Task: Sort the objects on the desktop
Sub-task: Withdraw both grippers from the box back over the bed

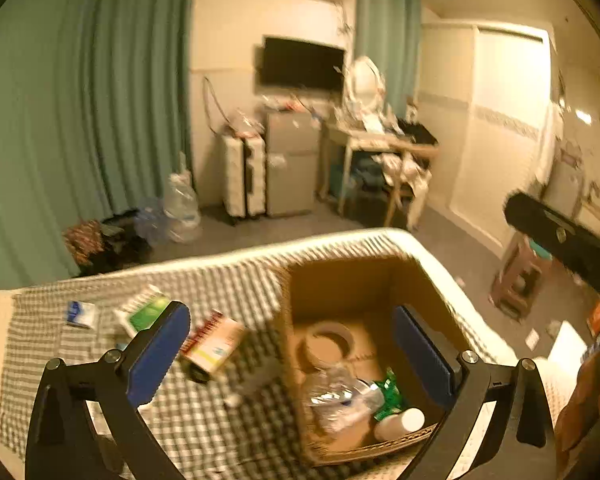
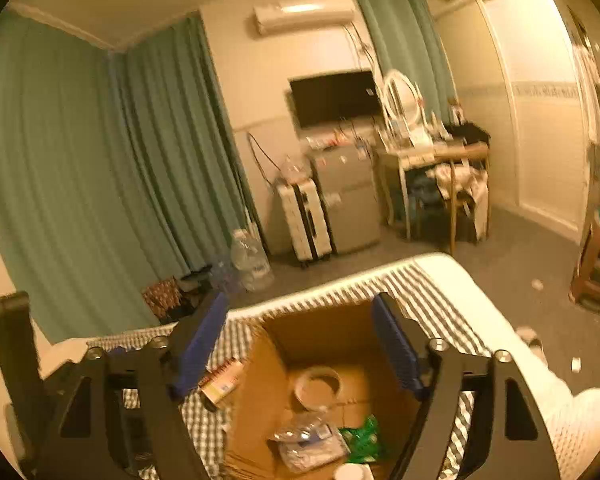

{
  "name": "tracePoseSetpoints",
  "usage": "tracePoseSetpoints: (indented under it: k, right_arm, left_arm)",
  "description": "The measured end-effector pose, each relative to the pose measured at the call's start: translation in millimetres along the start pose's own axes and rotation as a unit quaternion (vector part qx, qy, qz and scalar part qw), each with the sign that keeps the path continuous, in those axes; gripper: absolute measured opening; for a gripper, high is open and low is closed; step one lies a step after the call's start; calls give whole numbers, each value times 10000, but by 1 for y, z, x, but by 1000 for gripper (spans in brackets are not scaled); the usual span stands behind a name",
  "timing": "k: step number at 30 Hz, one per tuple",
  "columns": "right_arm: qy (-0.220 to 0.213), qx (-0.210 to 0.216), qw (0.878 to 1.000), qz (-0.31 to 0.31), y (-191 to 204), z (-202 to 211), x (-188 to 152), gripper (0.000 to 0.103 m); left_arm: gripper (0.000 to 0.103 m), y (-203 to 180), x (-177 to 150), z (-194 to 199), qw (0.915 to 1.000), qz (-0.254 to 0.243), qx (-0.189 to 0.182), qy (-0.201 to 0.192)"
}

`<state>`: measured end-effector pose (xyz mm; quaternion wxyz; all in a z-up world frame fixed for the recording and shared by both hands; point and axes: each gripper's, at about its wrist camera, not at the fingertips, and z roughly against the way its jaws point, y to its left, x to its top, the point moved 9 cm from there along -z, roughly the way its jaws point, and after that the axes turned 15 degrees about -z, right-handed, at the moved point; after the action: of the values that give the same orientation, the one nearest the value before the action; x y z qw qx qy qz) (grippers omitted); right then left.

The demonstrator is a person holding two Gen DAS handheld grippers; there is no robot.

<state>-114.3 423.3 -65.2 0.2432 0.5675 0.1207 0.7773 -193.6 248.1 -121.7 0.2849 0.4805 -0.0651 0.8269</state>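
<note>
Fingers (image 1: 156, 356) of both grippers spread wide, empty, above a cardboard box (image 1: 340, 280).
Inside lie a tape roll (image 1: 328, 342), crinkled clear plastic (image 1: 340, 396) and a white bottle (image 1: 400, 424); a printed carton (image 1: 214, 344) rests on checked cloth (image 1: 220, 284) beside the left gripper (image 1: 292, 354).

The left gripper (image 1: 296, 354) tilts downward, its blue-padded jaws spread wide with nothing between them. The right gripper (image 2: 306, 344) points nearer level, jaws apart and empty.
</note>
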Motion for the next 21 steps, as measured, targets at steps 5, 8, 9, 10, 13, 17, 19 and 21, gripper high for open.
tracePoseSetpoints:
  k: [5,8,9,10,13,17,19,21]
  right_arm:
    - [-358,270,9987,223,44,32,11,103]
    - [-236,492,9980,317,76,34,2,103]
    - [-210,528,9978,353,83,36,-3,103]
    - [-166,575,9973,433,93,35,-9,103]
    - [-112,586,9960,664,120,31,-27,103]
    - [37,697,9938,867,149,19,-50,103]
    - [91,715,9927,964,159,11,-64,103]
    - [134,735,9921,1009,161,6,-73,103]
  left_arm:
    - [103,54,13,60,9964,130,745,-373]
    - [103,88,8,95,9915,88,1199,-504]
    - [103,100,4,103,9904,25,1288,-496]
    - [103,113,-2,111,9886,8,1435,-454]
    - [103,144,-20,125,9858,132,1634,-366]
    - [103,188,-47,133,9803,181,1955,-238]
    - [103,211,-67,131,9770,254,2113,-146]
    - [103,236,-87,122,9735,471,2235,60]
